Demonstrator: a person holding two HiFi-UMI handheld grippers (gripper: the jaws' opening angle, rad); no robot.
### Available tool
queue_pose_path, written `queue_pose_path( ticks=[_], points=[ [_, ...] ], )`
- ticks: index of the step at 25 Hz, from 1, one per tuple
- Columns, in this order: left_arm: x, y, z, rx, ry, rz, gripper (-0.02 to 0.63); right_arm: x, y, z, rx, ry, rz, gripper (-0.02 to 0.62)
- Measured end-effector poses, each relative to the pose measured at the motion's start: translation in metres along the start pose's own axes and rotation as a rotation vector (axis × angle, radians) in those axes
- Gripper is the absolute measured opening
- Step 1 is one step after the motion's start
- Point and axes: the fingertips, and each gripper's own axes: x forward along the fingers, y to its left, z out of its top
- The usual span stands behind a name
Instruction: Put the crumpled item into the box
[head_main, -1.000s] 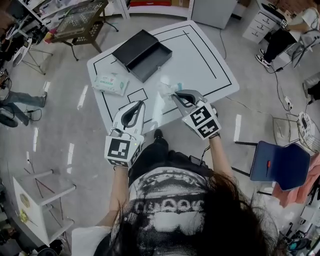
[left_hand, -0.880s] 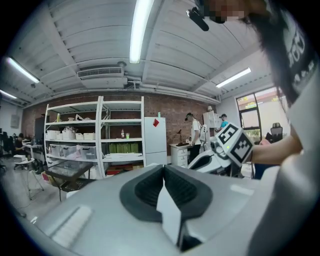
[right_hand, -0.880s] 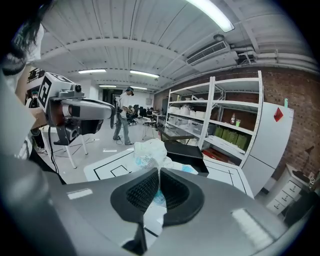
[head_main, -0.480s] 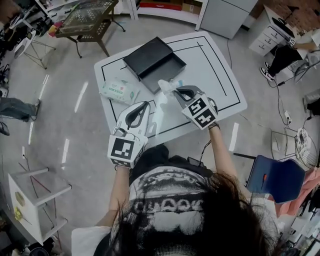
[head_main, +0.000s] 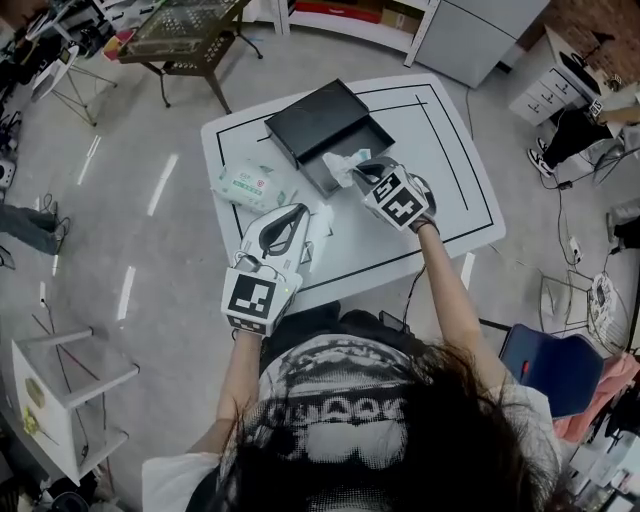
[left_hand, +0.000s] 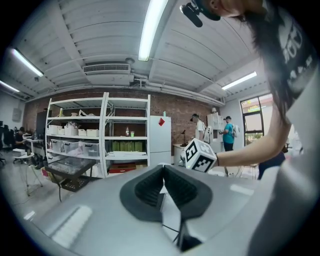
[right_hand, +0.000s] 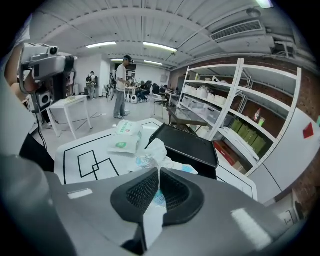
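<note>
Left: wipes pack (head_main: 245, 185) lies on table (head_main: 440, 190) | left gripper (head_main: 296, 214) hovers near, jaws together, empty | black box (head_main: 310, 115) sits open, far | crumpled item (head_main: 340, 165) hangs at box's near rim, pinched by right gripper (head_main: 360, 172)

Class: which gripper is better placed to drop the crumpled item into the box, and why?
Right. The right gripper is shut on the crumpled item beside the black box; the left gripper is shut, empty and farther back.
</note>
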Motion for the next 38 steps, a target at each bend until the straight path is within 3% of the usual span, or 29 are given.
queue_pose_path(
  ticks=[17,32,38],
  points=[
    [0.007,0.031,-0.013,-0.027,0.000,-0.006,0.000,0.086,-0.028,-0.011,-0.191,0.234,0.078,0.018],
    [-0.003,0.054,-0.028,-0.052,0.014,0.037,0.000,0.133,-0.038,-0.023,-0.082,0.312,0.085,0.024],
    [-0.008,0.054,-0.032,-0.062,0.024,0.040,0.000,0.124,-0.038,-0.022,-0.030,0.299,0.076,0.076]
  ],
)
